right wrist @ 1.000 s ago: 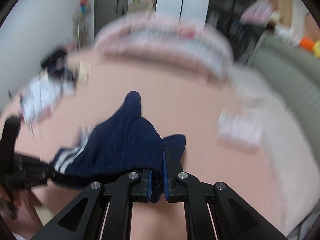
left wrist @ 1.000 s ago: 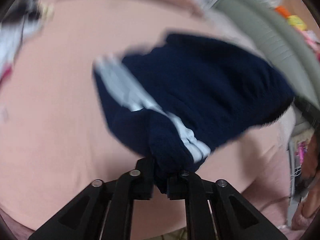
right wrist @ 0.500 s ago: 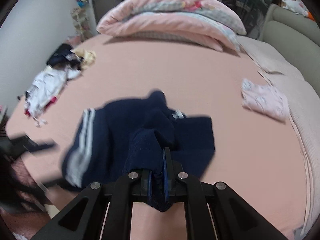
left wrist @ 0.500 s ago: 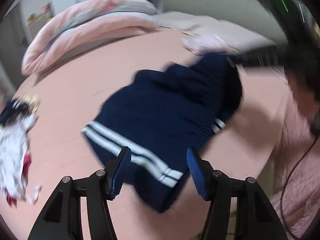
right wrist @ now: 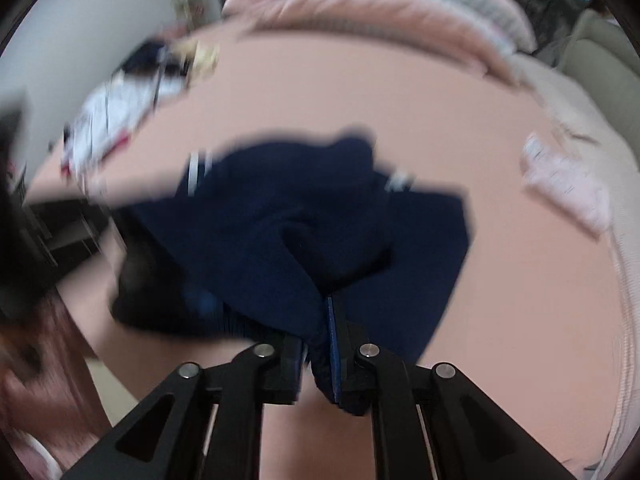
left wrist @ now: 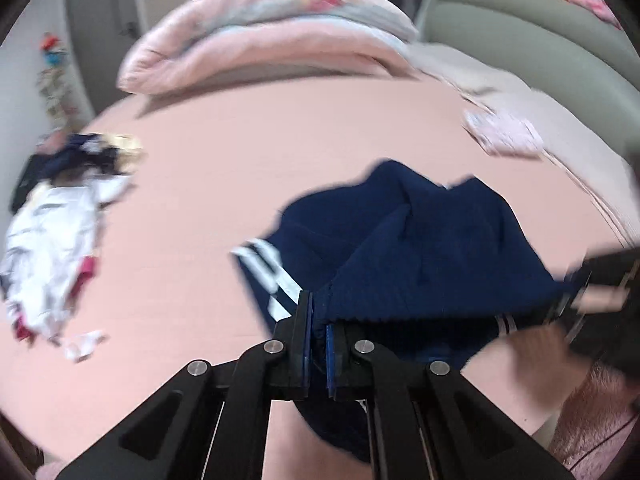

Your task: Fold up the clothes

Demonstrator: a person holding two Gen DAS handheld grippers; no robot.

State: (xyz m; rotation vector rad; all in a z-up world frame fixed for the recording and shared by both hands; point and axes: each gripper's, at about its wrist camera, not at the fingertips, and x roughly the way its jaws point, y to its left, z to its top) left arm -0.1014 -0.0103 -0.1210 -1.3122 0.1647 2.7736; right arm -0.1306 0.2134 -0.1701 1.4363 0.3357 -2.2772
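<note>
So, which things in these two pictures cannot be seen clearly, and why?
- Navy blue garment with white stripes: its kind is unclear; it is bunched and blurred in both views.
- Heap of white and dark clothes: single pieces are smeared by motion blur in both views.
- Right gripper: opening slightly; cloth between the jaws hides the left pad in the right wrist view.

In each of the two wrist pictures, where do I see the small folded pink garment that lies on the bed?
Left wrist view: the folded pink garment lies upper right, beyond the navy shorts.
Right wrist view: it lies at the right edge, right of the navy shorts.
Shared landmark: the rolled pink quilt at the far end of the bed.
</note>
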